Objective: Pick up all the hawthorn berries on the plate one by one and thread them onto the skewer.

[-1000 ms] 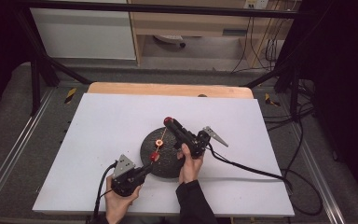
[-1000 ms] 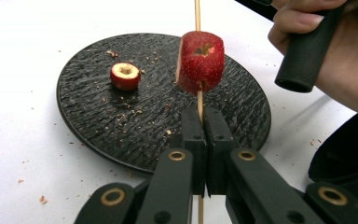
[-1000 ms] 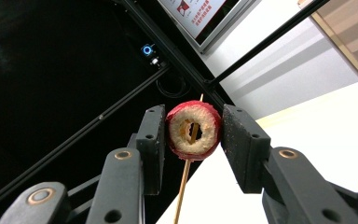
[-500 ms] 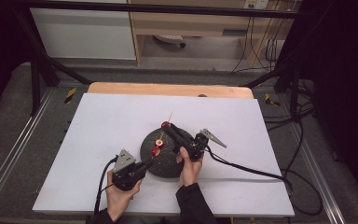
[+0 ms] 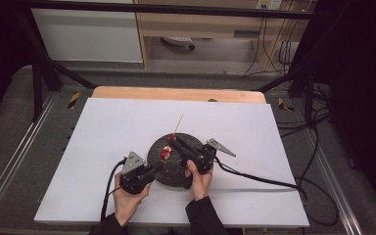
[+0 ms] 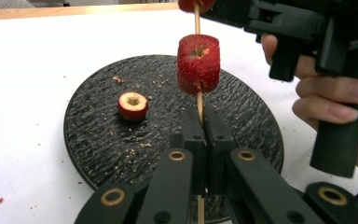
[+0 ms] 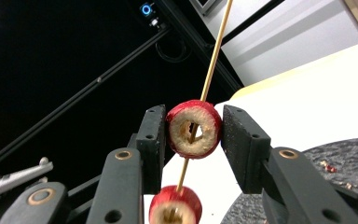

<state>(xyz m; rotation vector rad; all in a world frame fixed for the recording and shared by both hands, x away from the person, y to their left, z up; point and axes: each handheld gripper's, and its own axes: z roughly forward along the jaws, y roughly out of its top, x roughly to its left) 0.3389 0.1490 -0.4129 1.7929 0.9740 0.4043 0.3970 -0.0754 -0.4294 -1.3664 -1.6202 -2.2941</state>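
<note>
Since a second ago, the right gripper has swung its jaws from the plate's upper edge toward the plate's middle, and the skewer now sticks up and away past the plate's far rim. Both hands have stayed near the table's front edge.

A thin, pale wooden skewer carries cored red fruit pieces with cream flesh and a rough hole through the middle. In the left gripper view, a stubby, barrel-shaped fruit piece sits on the skewer just above the jaws. A third piece, a small ring, lies alone on the plate among crumbs. The plate is round, matt black and coarsely ridged, resting on a smooth white table.

The left gripper has its flat black jaws pressed together on the lower end of the skewer, holding it nearly upright.

In the right gripper view, the right gripper clamps its two ribbed pads on either side of a ring-shaped fruit slice, which the skewer threads through its hole. The other threaded piece sits just below it on the same stick.
</note>
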